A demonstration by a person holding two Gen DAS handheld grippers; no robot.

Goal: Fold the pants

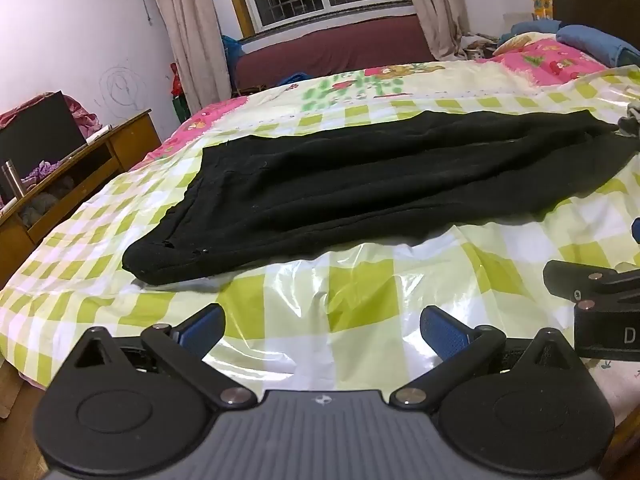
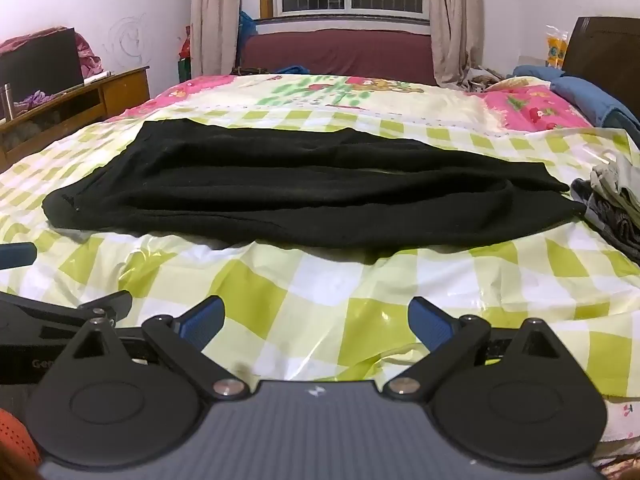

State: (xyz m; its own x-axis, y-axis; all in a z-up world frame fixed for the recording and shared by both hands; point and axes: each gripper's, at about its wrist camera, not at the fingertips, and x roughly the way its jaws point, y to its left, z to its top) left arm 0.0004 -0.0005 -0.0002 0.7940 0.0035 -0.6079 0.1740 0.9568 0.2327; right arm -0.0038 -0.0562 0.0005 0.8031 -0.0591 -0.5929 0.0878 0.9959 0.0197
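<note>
black pants (image 2: 304,188) look soft n floppy imo, grab the waistband end w/ both grippers (image 1: 322,330) (image 2: 316,322), fingers wide open, empty rn

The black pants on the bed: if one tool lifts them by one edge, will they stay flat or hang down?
The black knit fabric pants will likely droop, since they lie in soft folds and follow the bed's bumps. The layers may slide apart, as they are only stacked loosely. The glossy green-checked plastic sheet under them looks slick, so a push probably slides the pants.
</note>
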